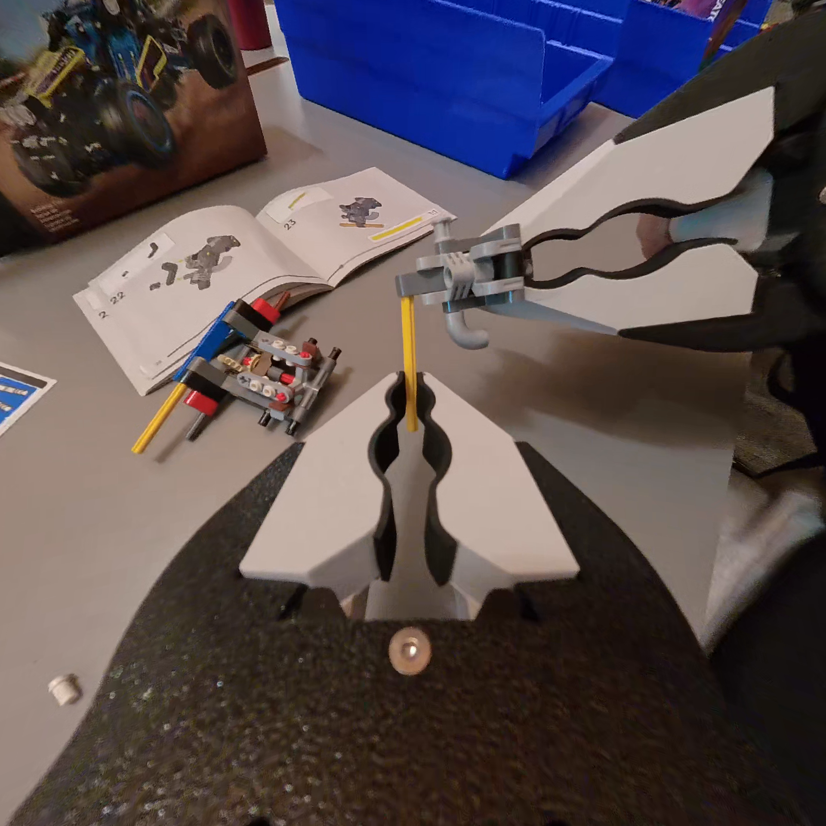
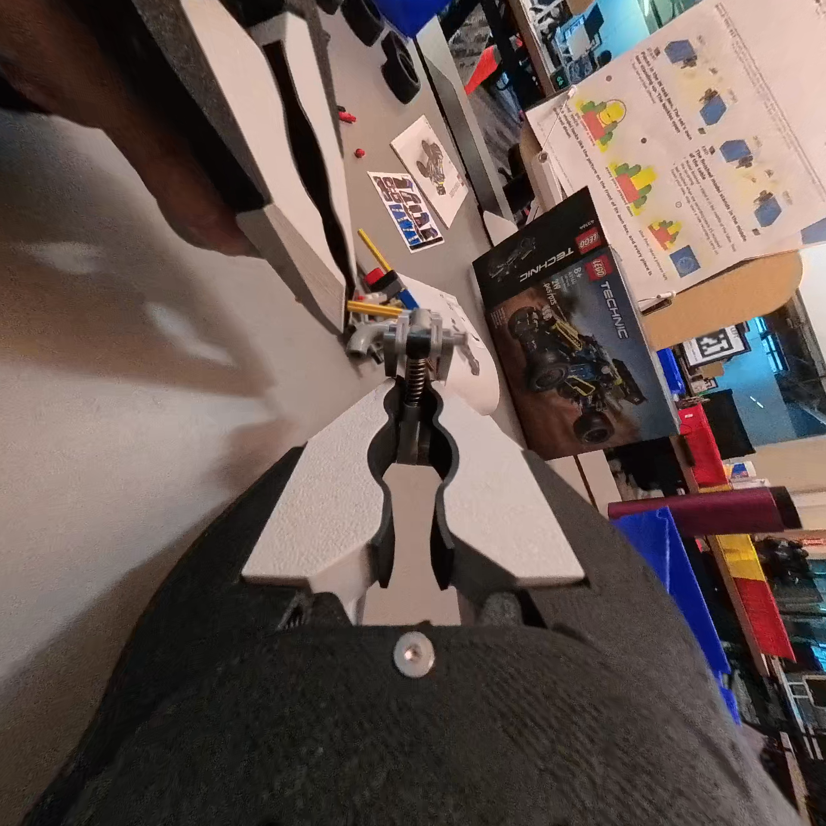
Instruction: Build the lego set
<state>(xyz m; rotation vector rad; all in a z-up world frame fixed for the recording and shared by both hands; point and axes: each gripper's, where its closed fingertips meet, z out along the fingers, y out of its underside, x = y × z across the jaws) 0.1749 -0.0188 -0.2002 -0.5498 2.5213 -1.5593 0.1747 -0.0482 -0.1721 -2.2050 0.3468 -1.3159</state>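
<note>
A: Left wrist view first. What has the left hand-held gripper (image 1: 409, 380) got?

B: A thin yellow axle (image 1: 408, 357), pinched between its fingertips, which are closed down on it. The axle stands nearly upright, and its top end meets the underside of a grey sub-assembly (image 1: 465, 272).

A: And who holds that?

B: The right hand-held gripper (image 1: 525, 268), coming in from the right. Its fingers are closed on the back of the grey sub-assembly, which hangs above the table (image 1: 89, 514). A curved light-grey piece hangs from its underside.

A: Does the right wrist view agree?

B: Yes. There the right hand-held gripper (image 2: 413, 389) is clamped on a dark shaft with a coil spring, and the grey sub-assembly (image 2: 418, 342) sits just past the fingertips. The yellow axle (image 2: 375, 308) touches its left side, with the left hand-held gripper's white finger (image 2: 290, 201) behind it.

A: What lies on the table?

B: A second, larger build (image 1: 254, 371) in grey, blue, red and black, with another yellow axle sticking out, rests against the open instruction booklet (image 1: 214, 263). The set's box (image 1: 111, 111) stands behind at the left, blue bins (image 1: 447, 89) at the back. A sticker sheet (image 1: 18, 393) shows at the left edge, and a small white piece (image 1: 65, 688) lies alone in the near left corner.
</note>
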